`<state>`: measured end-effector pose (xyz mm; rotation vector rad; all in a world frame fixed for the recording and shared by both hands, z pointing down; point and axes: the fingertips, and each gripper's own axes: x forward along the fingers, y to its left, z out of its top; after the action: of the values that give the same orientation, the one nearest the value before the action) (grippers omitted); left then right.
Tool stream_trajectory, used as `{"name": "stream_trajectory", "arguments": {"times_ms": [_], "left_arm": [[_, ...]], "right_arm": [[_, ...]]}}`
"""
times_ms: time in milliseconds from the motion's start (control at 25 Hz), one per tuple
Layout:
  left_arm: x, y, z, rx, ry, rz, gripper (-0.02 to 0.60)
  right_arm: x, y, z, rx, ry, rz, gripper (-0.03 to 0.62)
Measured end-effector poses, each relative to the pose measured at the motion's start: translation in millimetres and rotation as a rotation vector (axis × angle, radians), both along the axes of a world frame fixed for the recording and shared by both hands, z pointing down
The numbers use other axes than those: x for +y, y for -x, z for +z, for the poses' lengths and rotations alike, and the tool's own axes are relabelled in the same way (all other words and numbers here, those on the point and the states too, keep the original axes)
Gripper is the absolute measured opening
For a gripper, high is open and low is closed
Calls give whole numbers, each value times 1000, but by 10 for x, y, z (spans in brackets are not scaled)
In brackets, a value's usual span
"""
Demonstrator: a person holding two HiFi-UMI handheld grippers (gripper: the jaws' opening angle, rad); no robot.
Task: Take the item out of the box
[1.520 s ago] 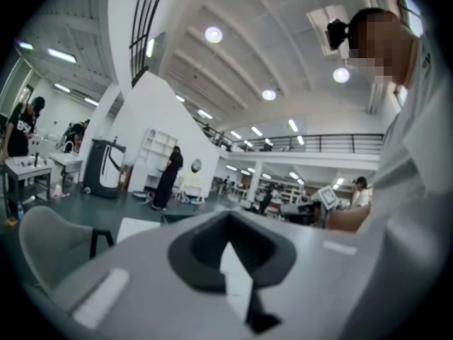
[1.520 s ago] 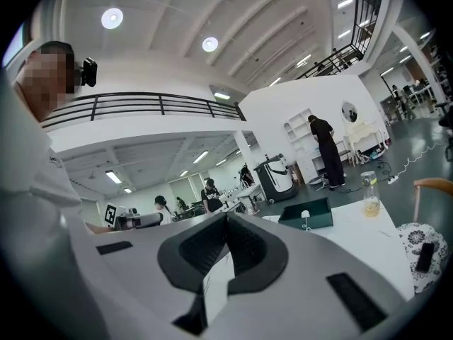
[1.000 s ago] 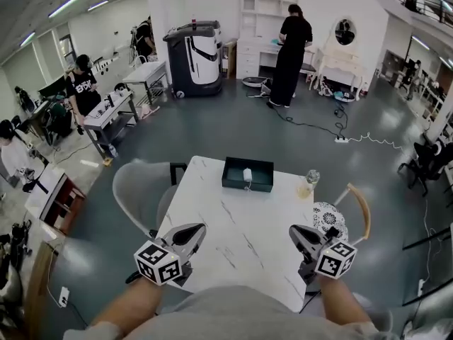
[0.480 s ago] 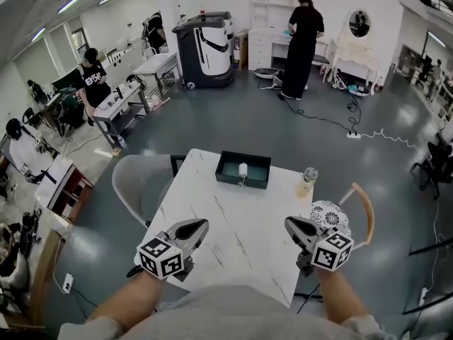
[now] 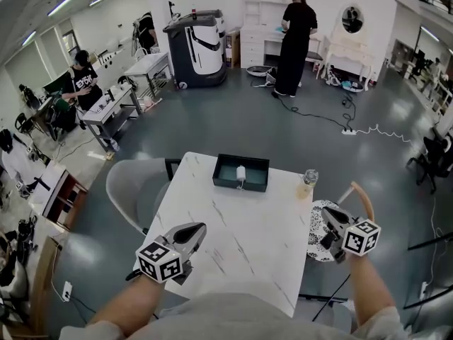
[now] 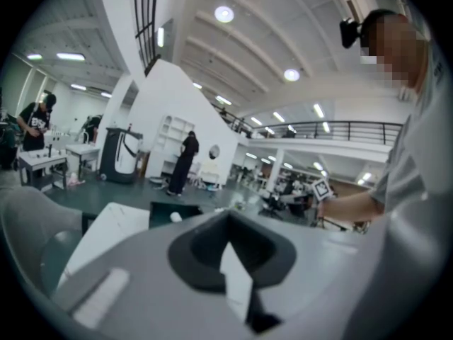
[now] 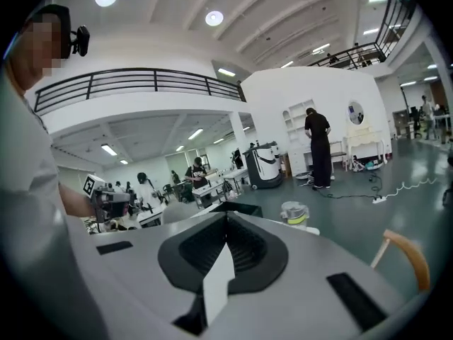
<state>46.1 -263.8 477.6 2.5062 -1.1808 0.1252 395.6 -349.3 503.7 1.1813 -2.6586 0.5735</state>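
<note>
Two hand-held grippers, both empty, each with its jaws closed together on nothing.
- Left gripper (image 5: 200, 227): over the near left part of the white marble table (image 5: 233, 246), pointing toward the far side.
- Right gripper (image 5: 327, 212): off the table's right edge, above the patterned seat of the wooden chair (image 5: 316, 238).

One dark open-topped box (image 5: 241, 187), at the far edge of the table, well apart from both grippers.

One small white item (image 5: 241, 173), inside the box near its middle and untouched. It is too small to name more closely.

Step in hand, as judged: the approach, with no part of the removal done yet.

Next move calls for:
- carrying one gripper across the table to the box;
- parting its jaws before it passes over the rim;
- coming down on the white item from above;
- closing on it, then lifting clear of the walls.

Other stock:
- One clear jar with a yellow band (image 5: 306, 183), near the table's right edge.
- One grey shell chair (image 5: 131, 190), at the table's left side.
- Chairs in all: two. Tables: one.
</note>
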Motion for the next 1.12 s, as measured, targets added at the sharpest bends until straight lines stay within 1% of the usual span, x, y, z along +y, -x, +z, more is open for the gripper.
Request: {"name": "stream_trajectory", "arguments": {"times_ms": [80, 200, 320, 440, 520, 640, 760, 920, 960, 1000, 1040, 1120], "left_arm": [[-70, 73, 35, 1, -2, 13, -2], [-185, 206, 121, 8, -10, 40, -2], [-325, 347, 279, 18, -5, 64, -2], [-547, 497, 364, 27, 2, 81, -2], [-658, 563, 398, 29, 4, 95, -2], [-761, 608, 460, 17, -5, 125, -2], [-843, 630, 548, 10, -12, 150, -2], [-982, 672, 672, 33, 2, 161, -2], [-1017, 681, 702, 38, 6, 161, -2], [-1052, 687, 731, 42, 8, 162, -2], [-1085, 690, 758, 46, 10, 164, -2], [-1145, 684, 807, 49, 13, 168, -2]], "right_arm": [[-201, -136, -143, 53, -17, 7, 8], [-504, -161, -387, 132, -57, -11, 8], [-784, -83, -541, 201, -71, -47, 8], [-1106, 147, -700, 281, -79, -104, 8], [-1291, 368, -770, 340, -96, -173, 9], [-1507, 755, -749, 447, -113, -303, 9], [-1688, 1104, -570, 557, -108, -433, 9], [-1915, 1534, -267, 666, -98, -608, 12], [-1964, 1639, -181, 687, -93, -650, 27], [-2013, 1743, -88, 706, -89, -692, 94], [-2064, 1842, 9, 723, -86, -729, 124], [-2164, 2023, 203, 753, -77, -793, 146]]}}
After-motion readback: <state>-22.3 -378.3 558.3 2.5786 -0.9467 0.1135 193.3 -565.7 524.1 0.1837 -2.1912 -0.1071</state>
